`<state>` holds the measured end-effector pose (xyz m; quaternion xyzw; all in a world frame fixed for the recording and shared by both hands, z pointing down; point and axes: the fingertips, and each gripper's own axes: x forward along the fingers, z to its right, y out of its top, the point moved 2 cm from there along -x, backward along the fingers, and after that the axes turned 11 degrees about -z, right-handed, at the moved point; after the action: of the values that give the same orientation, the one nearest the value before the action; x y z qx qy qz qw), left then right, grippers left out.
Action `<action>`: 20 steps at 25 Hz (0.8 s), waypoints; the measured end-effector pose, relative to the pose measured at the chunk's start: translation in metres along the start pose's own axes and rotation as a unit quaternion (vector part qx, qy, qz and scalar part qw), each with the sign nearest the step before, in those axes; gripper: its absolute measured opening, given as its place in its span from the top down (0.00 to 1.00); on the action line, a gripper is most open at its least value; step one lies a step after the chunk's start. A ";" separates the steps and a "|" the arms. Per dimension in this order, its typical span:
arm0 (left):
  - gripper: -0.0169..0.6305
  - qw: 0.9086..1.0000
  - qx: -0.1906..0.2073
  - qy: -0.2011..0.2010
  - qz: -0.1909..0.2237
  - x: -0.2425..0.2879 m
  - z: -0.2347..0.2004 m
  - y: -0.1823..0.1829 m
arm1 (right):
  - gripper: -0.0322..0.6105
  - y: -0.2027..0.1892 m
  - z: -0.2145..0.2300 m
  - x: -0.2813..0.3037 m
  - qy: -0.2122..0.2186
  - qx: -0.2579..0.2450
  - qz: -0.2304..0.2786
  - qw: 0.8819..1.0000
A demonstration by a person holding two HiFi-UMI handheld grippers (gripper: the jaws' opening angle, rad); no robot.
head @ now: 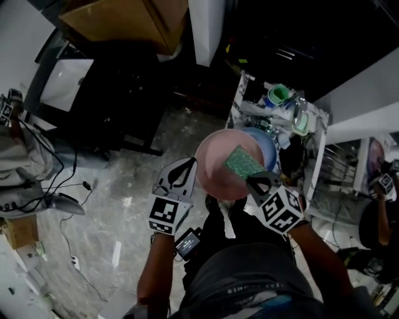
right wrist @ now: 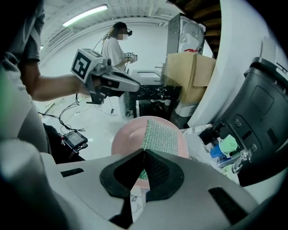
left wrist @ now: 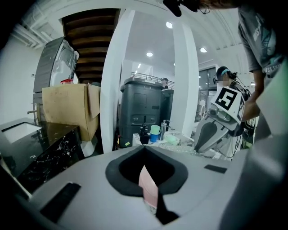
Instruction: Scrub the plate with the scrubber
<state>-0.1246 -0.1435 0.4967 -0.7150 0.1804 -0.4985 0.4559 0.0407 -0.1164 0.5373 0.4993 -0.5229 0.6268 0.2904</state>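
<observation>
In the head view a round pink plate [head: 215,171] is held up in front of me. My left gripper [head: 190,164] is shut on its left rim. In the left gripper view the thin pink edge of the plate [left wrist: 148,188] stands between the jaws. A green mesh scrubber [head: 244,163] lies flat against the plate's right half, and my right gripper [head: 254,181] is shut on its near end. The right gripper view shows the scrubber [right wrist: 160,136] running from the jaws up across the plate [right wrist: 127,138]. The left gripper [right wrist: 131,86] is seen beyond the plate's far rim.
A blue bowl [head: 270,145] sits just behind the plate on a cluttered white counter [head: 317,134] with a green cup [head: 278,95]. A cardboard box [head: 124,19] stands at the back. Cables [head: 56,187] trail over the marble floor at left. Another person [head: 380,218] is at right.
</observation>
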 end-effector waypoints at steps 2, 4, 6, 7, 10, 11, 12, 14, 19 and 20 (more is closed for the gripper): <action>0.97 1.000 0.007 -0.002 0.002 -0.001 0.003 0.007 | 0.89 -0.010 0.010 -0.008 -0.012 0.024 0.003 1.000; 0.97 1.000 0.013 -0.005 0.003 -0.001 0.007 0.013 | 0.89 -0.022 0.021 -0.017 -0.025 0.052 0.005 0.998; 0.97 1.000 0.019 -0.007 0.004 -0.002 0.011 0.019 | 0.89 -0.035 0.033 -0.025 -0.037 0.074 0.007 0.997; 0.97 1.000 0.022 -0.008 0.004 -0.002 0.012 0.022 | 0.90 -0.042 0.039 -0.029 -0.045 0.085 0.007 0.995; 0.97 0.999 0.032 -0.010 0.003 -0.003 0.016 0.030 | 0.89 -0.063 0.060 -0.041 -0.069 0.117 0.009 0.991; 0.97 0.999 0.035 -0.011 0.002 -0.003 0.018 0.032 | 0.89 -0.070 0.068 -0.045 -0.076 0.126 0.009 0.989; 0.97 0.999 0.037 -0.012 0.001 -0.002 0.019 0.034 | 0.89 -0.076 0.074 -0.048 -0.083 0.136 0.009 0.987; 0.97 0.999 0.041 -0.014 0.000 -0.001 0.023 0.039 | 0.89 -0.090 0.087 -0.054 -0.096 0.152 0.009 0.984; 0.97 0.999 0.053 -0.012 0.000 0.002 0.029 0.050 | 0.90 -0.123 0.116 -0.063 -0.122 0.187 0.008 0.975; 0.97 0.998 0.055 -0.011 0.000 0.002 0.029 0.052 | 0.89 -0.129 0.121 -0.064 -0.125 0.193 0.008 0.973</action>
<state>-0.0875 -0.1582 0.4519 -0.6943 0.1479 -0.4999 0.4960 0.2148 -0.1841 0.5196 0.6160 -0.4287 0.6507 0.1158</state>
